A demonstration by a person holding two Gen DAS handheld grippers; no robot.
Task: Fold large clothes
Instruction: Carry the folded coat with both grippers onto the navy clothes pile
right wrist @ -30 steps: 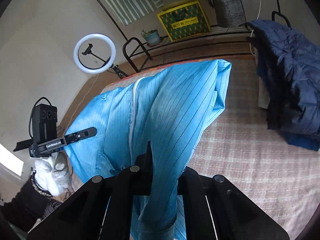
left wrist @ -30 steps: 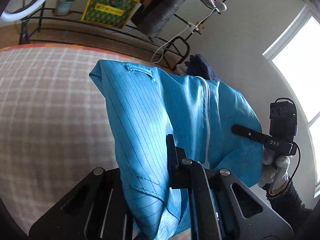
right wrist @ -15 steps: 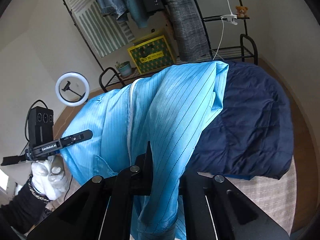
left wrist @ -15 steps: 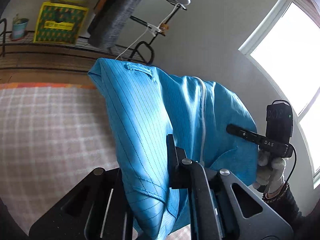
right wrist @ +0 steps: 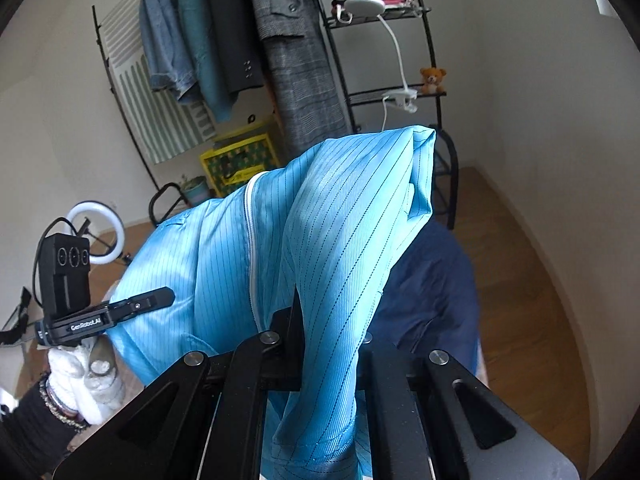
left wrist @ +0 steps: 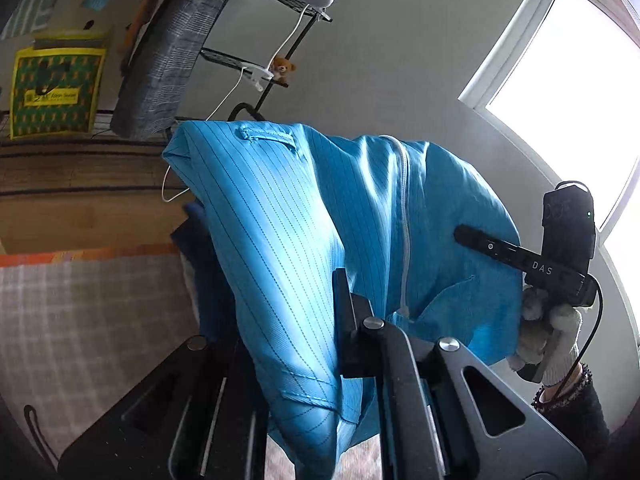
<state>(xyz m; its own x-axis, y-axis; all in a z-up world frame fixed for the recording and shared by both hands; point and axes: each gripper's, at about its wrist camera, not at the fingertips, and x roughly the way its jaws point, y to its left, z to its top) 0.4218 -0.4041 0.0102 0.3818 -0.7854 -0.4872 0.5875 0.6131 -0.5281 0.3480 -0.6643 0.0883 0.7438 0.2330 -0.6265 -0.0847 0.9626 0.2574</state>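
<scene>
The blue jacket (left wrist: 304, 232) hangs in the air between the two grippers, lifted clear of the checked blanket (left wrist: 92, 320) that shows low on the left of the left wrist view. The left gripper (left wrist: 320, 340) is pinched tight on a fold of the pinstriped cloth, which spills down between its black fingers; the right gripper (right wrist: 324, 344) is clamped the same way on another part of the garment, with the fabric draped over and down through its jaws.

The jacket's white zip (right wrist: 251, 248) runs down the front, roughly midway between the two grips, and the cloth sags in a soft curve from one gripper to the other. In the left wrist view the other tool appears at the far right, held by a hand in a white glove (left wrist: 548, 332) — its tip lies against the blue fabric. The right wrist view shows the matching picture on its left side (glove (right wrist: 84, 380), dark sleeve below it).

Behind and under the blue garment lies a dark navy coat (right wrist: 432, 292). Further back stands a black clothes rack (right wrist: 340, 64) with a grey checked coat (right wrist: 296, 64) hanging from it, and a yellow crate (right wrist: 240, 162) beneath.
</scene>
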